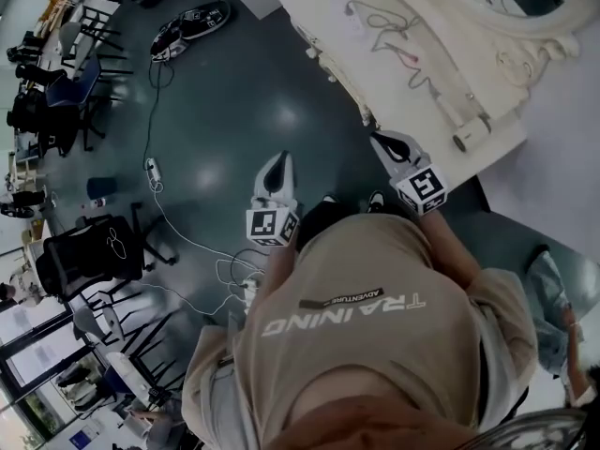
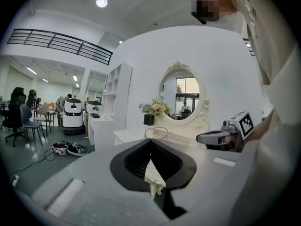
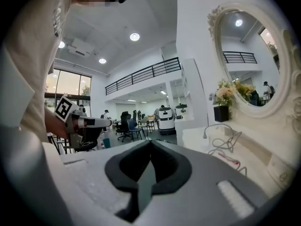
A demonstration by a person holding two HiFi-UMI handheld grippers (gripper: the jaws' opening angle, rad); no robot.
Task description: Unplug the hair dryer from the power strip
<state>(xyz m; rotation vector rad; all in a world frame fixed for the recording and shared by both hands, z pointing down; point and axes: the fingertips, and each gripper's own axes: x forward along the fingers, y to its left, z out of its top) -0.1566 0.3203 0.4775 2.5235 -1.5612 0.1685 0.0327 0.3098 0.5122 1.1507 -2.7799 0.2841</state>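
My left gripper and right gripper are held level in front of the person, both shut with nothing in them. The right one is near the front edge of a white vanity table; the left is over the dark floor. Loose cords lie on the tabletop, also seen in the right gripper view as cords. From the left gripper I see the right gripper to its right. From the right gripper I see the left gripper. I cannot pick out a hair dryer.
A small white power strip with a long cable lies on the floor at left. An ornate oval mirror and a flower pot stand on the vanity. Office chairs, shoes and a white service robot stand about the room.
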